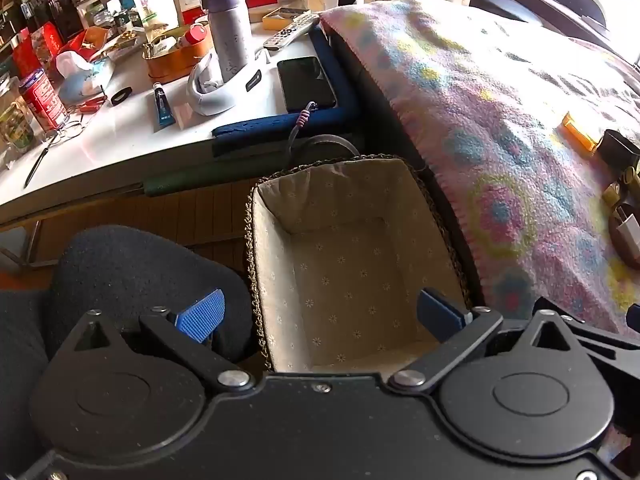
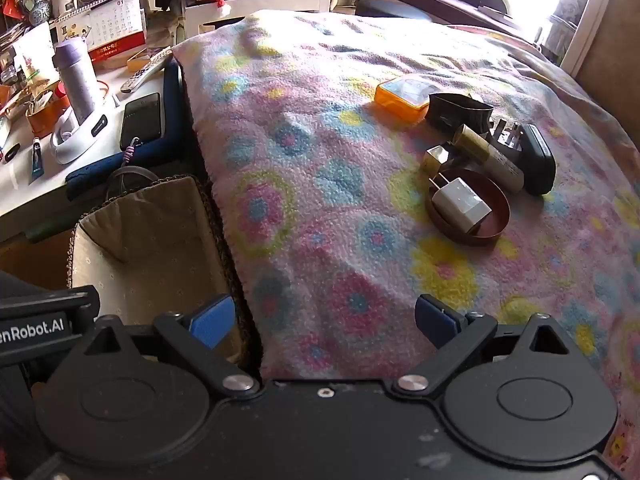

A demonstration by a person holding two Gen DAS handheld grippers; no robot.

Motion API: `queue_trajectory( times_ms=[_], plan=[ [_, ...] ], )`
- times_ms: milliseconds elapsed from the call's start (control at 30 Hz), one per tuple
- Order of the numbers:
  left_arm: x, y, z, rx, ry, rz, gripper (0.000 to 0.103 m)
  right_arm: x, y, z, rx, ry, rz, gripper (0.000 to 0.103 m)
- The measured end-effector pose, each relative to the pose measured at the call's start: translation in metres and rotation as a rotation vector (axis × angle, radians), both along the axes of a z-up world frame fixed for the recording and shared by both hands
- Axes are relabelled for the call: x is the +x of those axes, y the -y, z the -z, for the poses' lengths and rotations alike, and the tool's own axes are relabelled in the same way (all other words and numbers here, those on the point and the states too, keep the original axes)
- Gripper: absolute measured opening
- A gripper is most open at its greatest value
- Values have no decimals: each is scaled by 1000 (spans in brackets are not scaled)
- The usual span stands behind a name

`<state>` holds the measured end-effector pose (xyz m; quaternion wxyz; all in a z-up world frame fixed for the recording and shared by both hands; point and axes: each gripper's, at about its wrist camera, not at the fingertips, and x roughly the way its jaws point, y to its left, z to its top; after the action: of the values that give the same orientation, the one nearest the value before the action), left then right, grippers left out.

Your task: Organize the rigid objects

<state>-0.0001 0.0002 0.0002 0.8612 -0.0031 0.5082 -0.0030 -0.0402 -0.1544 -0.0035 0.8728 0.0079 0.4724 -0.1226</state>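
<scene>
At lower centre of both views, my left gripper (image 1: 320, 316) and right gripper (image 2: 325, 322) tilt downward, released, over the unfilled fabric-lined basket (image 1: 276, 248) and floral blanket (image 2: 320, 184).

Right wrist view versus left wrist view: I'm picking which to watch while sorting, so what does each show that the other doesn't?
Only the right wrist view shows the whole pile: white charger in a brown dish, gold tube, black adapter. Only the left shows the basket's full empty floor, plus glasses on the desk. Both share the blanket, orange box, purple bottle, phone, and open grippers, left and right.
</scene>
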Motion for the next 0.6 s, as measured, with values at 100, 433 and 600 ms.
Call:
queue_trajectory(
  times_ms=[100, 433, 600],
  plan=[
    [0, 0, 0, 4, -1, -2, 99, 0, -1, 1, -6, 0, -1, 97],
    [1, -1, 0, 5, -7, -3, 99, -2, 1, 5, -6, 5, -3, 97],
    [1, -1, 0, 6, -8, -3, 99, -1, -1, 2, -7, -3, -4, 97]
  ],
)
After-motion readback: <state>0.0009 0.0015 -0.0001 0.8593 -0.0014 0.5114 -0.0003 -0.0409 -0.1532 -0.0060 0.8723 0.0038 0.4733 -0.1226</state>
